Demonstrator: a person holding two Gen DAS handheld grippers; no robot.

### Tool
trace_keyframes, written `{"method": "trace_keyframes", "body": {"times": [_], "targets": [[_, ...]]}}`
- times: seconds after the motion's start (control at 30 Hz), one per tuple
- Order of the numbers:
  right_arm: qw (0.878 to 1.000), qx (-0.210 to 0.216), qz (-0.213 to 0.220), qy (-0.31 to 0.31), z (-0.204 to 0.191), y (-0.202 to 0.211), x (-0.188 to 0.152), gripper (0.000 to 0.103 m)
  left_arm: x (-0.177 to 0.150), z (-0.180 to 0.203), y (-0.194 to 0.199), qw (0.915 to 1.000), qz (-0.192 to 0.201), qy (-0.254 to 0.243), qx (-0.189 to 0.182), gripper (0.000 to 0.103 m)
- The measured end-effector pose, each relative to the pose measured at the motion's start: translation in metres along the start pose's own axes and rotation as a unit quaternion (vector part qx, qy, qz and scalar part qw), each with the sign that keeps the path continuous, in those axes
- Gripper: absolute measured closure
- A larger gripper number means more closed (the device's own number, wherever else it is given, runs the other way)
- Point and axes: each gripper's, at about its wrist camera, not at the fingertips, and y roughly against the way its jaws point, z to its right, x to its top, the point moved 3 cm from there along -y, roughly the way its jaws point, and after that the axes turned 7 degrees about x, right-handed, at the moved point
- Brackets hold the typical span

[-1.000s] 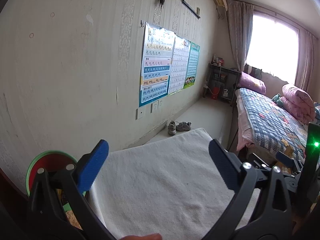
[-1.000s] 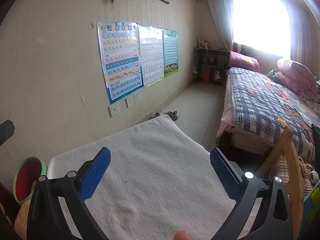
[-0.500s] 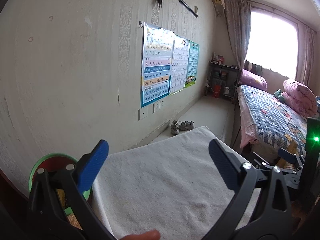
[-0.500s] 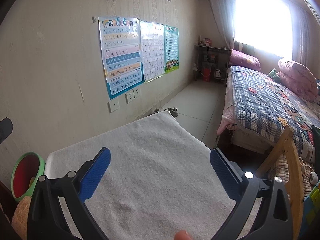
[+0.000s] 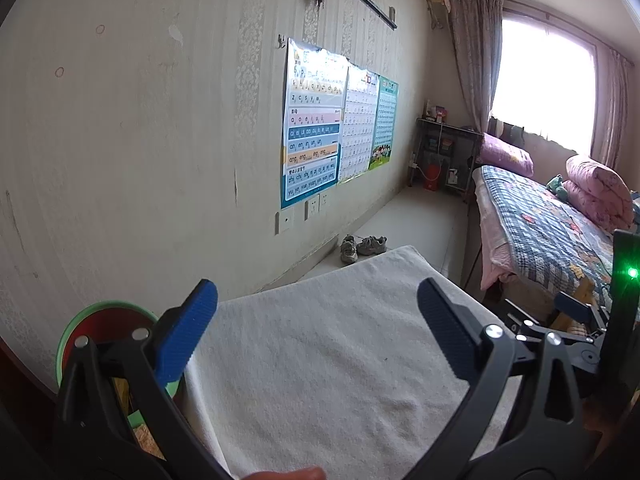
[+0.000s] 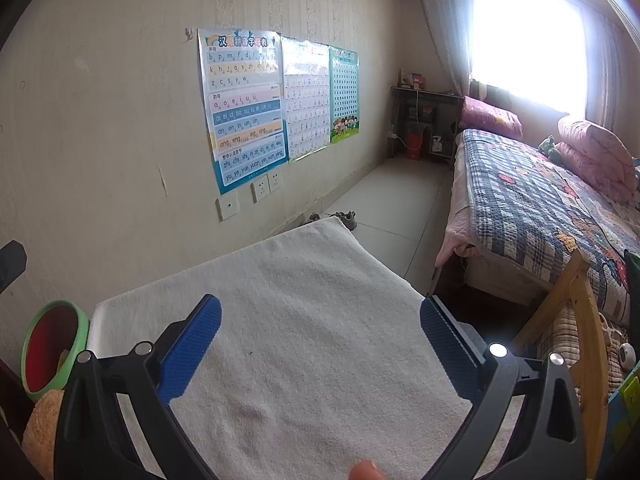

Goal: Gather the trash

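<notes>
A white towel-covered table (image 5: 320, 360) (image 6: 304, 320) fills the lower middle of both wrist views, and no trash shows on it. To its left stands a green-rimmed bin with a red inside (image 5: 96, 320) (image 6: 52, 344). My left gripper (image 5: 316, 320) hovers open over the towel, nothing between its blue pads. My right gripper (image 6: 320, 336) is open too, above the same towel, and empty. The right gripper's body with a green light (image 5: 624, 292) shows at the right edge of the left wrist view.
A wall with posters (image 6: 244, 108) and sockets runs along the left. A pair of shoes (image 5: 362, 246) lies on the floor past the table's far edge. A bed with a patchwork quilt (image 6: 540, 208) and a wooden chair back (image 6: 580, 292) stand on the right.
Both views have shifted slightly, with the towel edge lower in the frame and more wall in view. Both grippers stay open and empty.
</notes>
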Motion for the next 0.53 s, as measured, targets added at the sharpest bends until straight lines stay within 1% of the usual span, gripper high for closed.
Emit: {"method": "trace_keyframes", "body": {"times": [0.23,0.3,0.4,0.47,0.53], "targets": [[1.000,-0.002,-0.003,0.001,0.000,-0.001,-0.001,0.007,-0.002,-0.002,-0.001,1.0000,-0.003,0.008,0.001,0.005],[1.000,-0.004,-0.014,0.002,0.002,-0.007,-0.004,0.007,-0.002,-0.003,-0.002,1.0000,-0.002,0.005,0.005,0.005],[0.998,-0.005,-0.055,-0.018,0.012,-0.030,-0.017,0.007,-0.005,-0.006,-0.006,0.9998,-0.009,0.006,0.015,0.005],[0.994,-0.010,-0.093,-0.051,0.027,-0.054,-0.032,0.007,-0.007,-0.013,-0.010,0.9995,-0.017,0.018,0.018,0.005],[0.990,-0.030,-0.112,-0.078,0.045,-0.077,-0.045,0.007,-0.010,-0.023,-0.014,0.9988,-0.027,0.036,0.018,0.005]]}}
